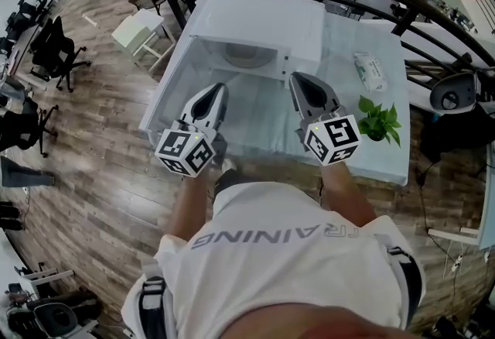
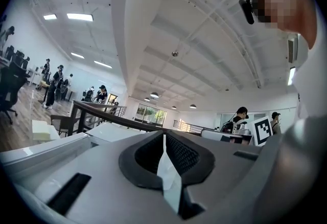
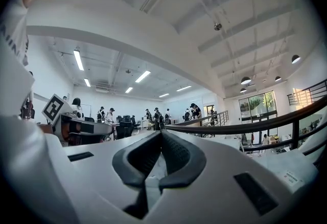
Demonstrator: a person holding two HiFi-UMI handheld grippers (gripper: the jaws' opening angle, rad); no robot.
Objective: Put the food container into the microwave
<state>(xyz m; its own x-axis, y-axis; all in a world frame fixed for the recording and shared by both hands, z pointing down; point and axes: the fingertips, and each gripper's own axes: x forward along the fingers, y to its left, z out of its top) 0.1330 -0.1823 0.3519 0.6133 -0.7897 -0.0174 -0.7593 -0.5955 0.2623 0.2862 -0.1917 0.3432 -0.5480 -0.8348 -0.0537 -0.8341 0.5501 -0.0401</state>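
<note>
Microwave [image 1: 259, 16] — apparently open — untouched

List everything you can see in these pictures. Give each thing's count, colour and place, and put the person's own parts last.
microwave: one, white, open, far side of table
round item: one, whitish, inside microwave; turntable or container, cannot tell
packet: one, white, on table right of microwave
potted plant: one, green, table's near right
table: one, pale, before the person
office chairs: several, black, floor at left
left gripper: one, grey, shut, empty, above table
right gripper: one, grey, shut, empty, alongside
</note>
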